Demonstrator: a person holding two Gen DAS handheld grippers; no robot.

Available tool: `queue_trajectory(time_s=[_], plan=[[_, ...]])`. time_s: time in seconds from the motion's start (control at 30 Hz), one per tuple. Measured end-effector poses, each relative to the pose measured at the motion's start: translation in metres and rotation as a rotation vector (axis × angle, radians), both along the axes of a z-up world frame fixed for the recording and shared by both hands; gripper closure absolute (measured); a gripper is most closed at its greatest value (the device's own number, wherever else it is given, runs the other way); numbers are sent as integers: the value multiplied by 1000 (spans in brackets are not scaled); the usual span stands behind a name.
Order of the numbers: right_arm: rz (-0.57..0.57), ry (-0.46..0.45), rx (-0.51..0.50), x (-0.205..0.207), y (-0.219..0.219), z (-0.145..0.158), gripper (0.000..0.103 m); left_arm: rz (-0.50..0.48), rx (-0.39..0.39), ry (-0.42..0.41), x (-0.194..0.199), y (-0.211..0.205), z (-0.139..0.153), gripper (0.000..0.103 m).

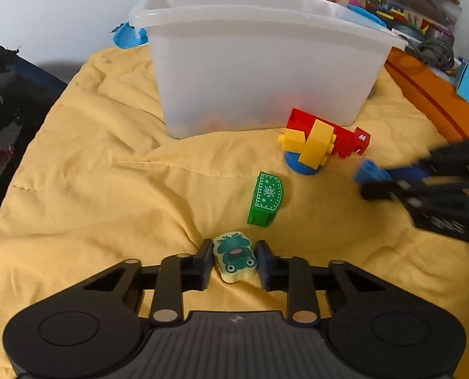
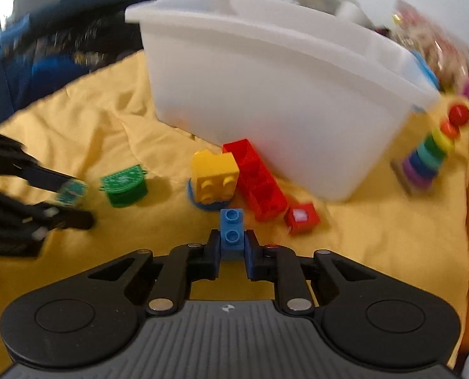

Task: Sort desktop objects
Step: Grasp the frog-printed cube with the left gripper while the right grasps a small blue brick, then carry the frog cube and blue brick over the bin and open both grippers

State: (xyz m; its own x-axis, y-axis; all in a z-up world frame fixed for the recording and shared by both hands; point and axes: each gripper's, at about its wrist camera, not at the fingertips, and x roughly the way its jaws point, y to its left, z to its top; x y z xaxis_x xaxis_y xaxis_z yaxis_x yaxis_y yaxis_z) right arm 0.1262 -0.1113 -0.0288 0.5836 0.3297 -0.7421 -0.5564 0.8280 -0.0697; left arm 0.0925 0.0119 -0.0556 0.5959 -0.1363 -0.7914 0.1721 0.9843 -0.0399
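My left gripper (image 1: 233, 257) is shut on a frog eraser (image 1: 234, 256), held just over the yellow cloth (image 1: 108, 173). My right gripper (image 2: 232, 242) is shut on a small blue brick (image 2: 232, 230); it also shows blurred in the left wrist view (image 1: 372, 178). A white plastic bin (image 1: 259, 63) stands at the back. In front of it lie a green block (image 1: 266, 199), a yellow brick on a blue disc (image 1: 310, 145), a long red brick (image 2: 256, 180) and a small red cube (image 2: 301, 218).
A rainbow ring stacker (image 2: 430, 154) stands right of the bin. An orange box (image 1: 433, 101) borders the cloth on the right. A dark bag (image 1: 3, 120) lies on the left. Clutter and clear boxes (image 1: 408, 6) sit behind the bin.
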Motion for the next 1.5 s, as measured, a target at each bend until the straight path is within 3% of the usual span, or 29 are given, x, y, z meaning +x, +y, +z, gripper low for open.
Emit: queue_trajectory(time_s=[0.1, 0.23, 0.33, 0.4, 0.47, 0.5, 0.6, 0.73, 0.83, 0.97, 1.07, 1.2, 1.3, 1.37, 1.5], plan=[[-27, 53, 67, -17, -18, 4, 86, -45, -63, 14, -8, 0, 2, 71], [-43, 85, 81, -36, -32, 1, 86, -133, -85, 31, -32, -14, 1, 71], [-55, 106, 93, -45, -37, -1, 86, -135, -53, 10, -45, -24, -3, 70], [-60, 119, 94, -46, -38, -6, 85, -143, -19, -10, -53, -30, -3, 64], [-68, 113, 106, -48, -40, -10, 85, -160, 20, -16, -56, -36, -3, 67], [-67, 109, 105, -49, -39, -9, 85, -153, 16, -14, -55, -36, -2, 71], [-51, 92, 86, -52, -37, -10, 85, -115, -34, 3, -51, -29, -1, 71], [-52, 101, 94, -53, -39, -7, 86, -104, -38, -30, -52, -24, 15, 72], [-57, 98, 113, -49, -41, 4, 86, -110, -30, -109, -47, -25, 48, 71], [-38, -2, 142, -37, -41, 45, 86, -108, -8, -256, -25, -24, 104, 71], [-19, -108, 154, -18, -38, 81, 86, -83, -8, -326, 4, -20, 134, 71], [-63, -153, 222, 21, -36, 121, 85, -68, 16, -397, 44, -22, 164, 71], [-100, -191, 244, 53, -33, 140, 85, -63, 14, -408, 76, -24, 170, 71], [-124, -205, 237, 74, -30, 144, 85, -53, -16, -373, 100, -23, 163, 71], [-193, -112, 216, 107, -26, 125, 85, -20, 16, -300, 128, -22, 137, 71]])
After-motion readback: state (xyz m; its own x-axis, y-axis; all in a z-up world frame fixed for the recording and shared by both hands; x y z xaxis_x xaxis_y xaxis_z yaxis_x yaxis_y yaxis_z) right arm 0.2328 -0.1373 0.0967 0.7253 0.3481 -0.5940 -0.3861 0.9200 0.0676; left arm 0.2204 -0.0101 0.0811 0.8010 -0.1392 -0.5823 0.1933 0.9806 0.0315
